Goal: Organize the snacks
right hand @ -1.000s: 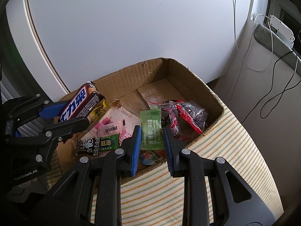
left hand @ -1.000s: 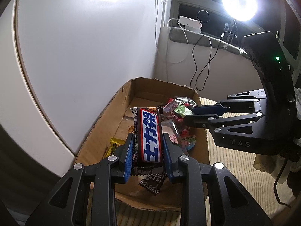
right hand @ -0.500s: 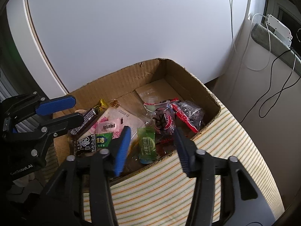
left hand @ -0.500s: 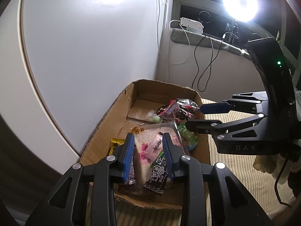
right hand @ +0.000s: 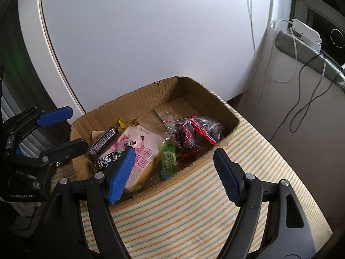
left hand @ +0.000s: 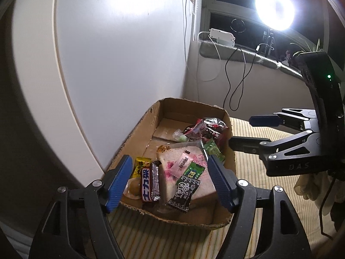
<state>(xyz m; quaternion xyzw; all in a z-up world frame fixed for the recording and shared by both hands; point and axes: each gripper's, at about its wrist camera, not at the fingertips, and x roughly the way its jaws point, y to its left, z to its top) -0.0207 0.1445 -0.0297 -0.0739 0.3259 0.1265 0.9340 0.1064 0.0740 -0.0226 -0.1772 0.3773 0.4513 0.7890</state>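
Both claws are opening with nothing between their pads, left claw (left hand: pixel 169 181) and right claw (right hand: pixel 174 172) over the cardboard box (right hand: pixel 133 101), where the chocolate bar (left hand: pixel 150 182) lies among snacks.

1. Left gripper (left hand: pixel 169 180): black frame, blue ribbed pads, angled downward; jaws opening, nothing clamped between them
2. Right gripper (right hand: pixel 173 173): same build, tilted downward; jaws opening, pads free of contact
3. The two grippers sit side by side, apart
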